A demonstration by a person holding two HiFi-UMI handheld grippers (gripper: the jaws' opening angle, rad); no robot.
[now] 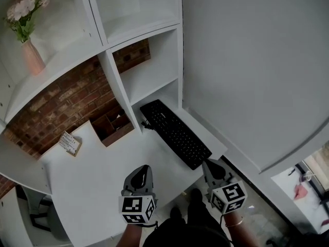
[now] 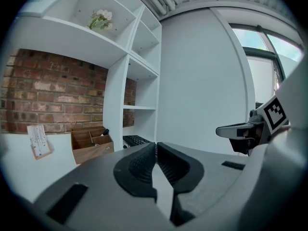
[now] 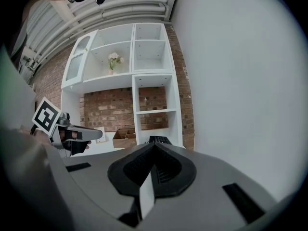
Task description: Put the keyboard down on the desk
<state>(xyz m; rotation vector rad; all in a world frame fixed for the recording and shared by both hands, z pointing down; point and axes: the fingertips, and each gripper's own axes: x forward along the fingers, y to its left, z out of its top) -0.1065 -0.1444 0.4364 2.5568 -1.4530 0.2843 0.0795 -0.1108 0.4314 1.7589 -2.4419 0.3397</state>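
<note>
Lying flat on the smooth white desk (image 1: pixel 103 174), the slim black keyboard (image 1: pixel 176 133) sits beyond the left gripper (image 1: pixel 144 168) and right gripper (image 1: pixel 208 162), both clenched empty, ribbed pads (image 2: pixel 139 165) pressed together.

No text, brand or number can be read anywhere. Black-and-white square code patterns, not letters, are printed on the marker cube (image 1: pixel 138 209) of the left gripper (image 1: pixel 142 170) and on that of the right gripper (image 1: pixel 207 163). Faint print is seen on a small card (image 1: pixel 69 142) on the desk (image 1: pixel 97 179), too small to be read. The key legends on the keyboard (image 1: pixel 175 133) cannot be made out.
</note>
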